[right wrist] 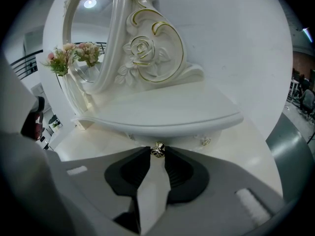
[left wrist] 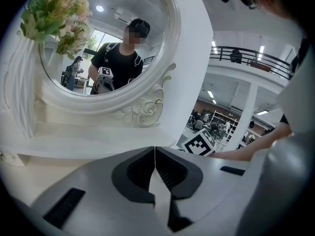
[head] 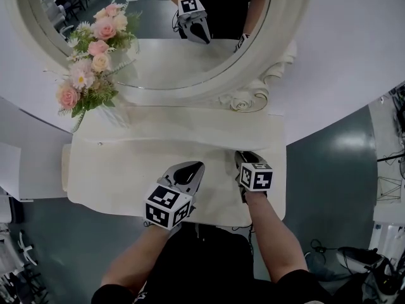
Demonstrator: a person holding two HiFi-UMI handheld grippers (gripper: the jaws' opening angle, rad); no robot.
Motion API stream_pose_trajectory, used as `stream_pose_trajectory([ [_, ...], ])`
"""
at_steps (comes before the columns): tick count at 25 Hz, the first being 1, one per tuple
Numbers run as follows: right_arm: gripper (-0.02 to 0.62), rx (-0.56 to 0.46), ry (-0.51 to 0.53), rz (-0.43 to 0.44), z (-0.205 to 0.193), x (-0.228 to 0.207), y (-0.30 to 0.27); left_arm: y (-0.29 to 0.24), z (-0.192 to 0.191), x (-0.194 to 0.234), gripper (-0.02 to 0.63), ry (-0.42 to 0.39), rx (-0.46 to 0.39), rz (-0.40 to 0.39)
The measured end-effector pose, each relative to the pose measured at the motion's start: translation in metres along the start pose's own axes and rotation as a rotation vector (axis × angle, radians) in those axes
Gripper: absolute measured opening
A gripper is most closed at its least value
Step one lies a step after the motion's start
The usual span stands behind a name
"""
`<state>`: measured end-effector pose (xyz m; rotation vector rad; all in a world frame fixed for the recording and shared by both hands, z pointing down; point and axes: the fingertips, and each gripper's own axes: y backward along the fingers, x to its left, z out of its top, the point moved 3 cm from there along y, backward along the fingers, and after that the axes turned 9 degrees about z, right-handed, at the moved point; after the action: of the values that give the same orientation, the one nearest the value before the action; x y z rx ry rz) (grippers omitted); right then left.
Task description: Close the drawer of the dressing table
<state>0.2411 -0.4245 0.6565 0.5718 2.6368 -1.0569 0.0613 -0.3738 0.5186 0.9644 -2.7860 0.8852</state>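
Right gripper [right wrist: 157, 153] clamped on drawer knob [right wrist: 157, 150], left gripper [left wrist: 155, 150] closed, empty, over dressing table [head: 126, 160]

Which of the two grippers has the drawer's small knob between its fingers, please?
The right gripper: its fingers close on the small gold knob, while the fingers of the left gripper meet with nothing between them.

The dressing table [head: 126, 151] at centre frame was cream-white. The mirror frame [head: 278, 49] above it was white, and its carved rose [right wrist: 142, 50] was edged in gold. At upper left, the flowers [head: 92, 56] were pink and peach with green leaves. The left gripper [head: 197, 164] and right gripper [head: 243, 155] were pale grey with black pads, and each carried a cube patterned in black-and-white squares. The knob [right wrist: 157, 151] was gold, the floor [head: 329, 163] dull grey-green, and the shirt [head: 202, 258] black.
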Motion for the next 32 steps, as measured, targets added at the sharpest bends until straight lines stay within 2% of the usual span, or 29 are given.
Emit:
stream_pose_trajectory([
  [5,0.108,-0.006,-0.034,-0.017,-0.003,0.0,0.003,0.002,0.002,-0.002,0.011,-0.008,-0.008,-0.019],
  [11,0.123,-0.035,-0.088,-0.058,-0.014,0.008,0.032,0.018,0.008,-0.005,0.011,-0.033,-0.033,-0.059],
  [24,0.103,-0.197,-0.092,-0.154,-0.023,0.054,0.134,0.056,0.018,-0.013,0.011,-0.117,-0.08,-0.177],
  [32,0.086,-0.326,-0.073,-0.172,-0.015,0.06,0.208,0.061,0.027,-0.046,0.011,-0.182,-0.1,-0.234],
])
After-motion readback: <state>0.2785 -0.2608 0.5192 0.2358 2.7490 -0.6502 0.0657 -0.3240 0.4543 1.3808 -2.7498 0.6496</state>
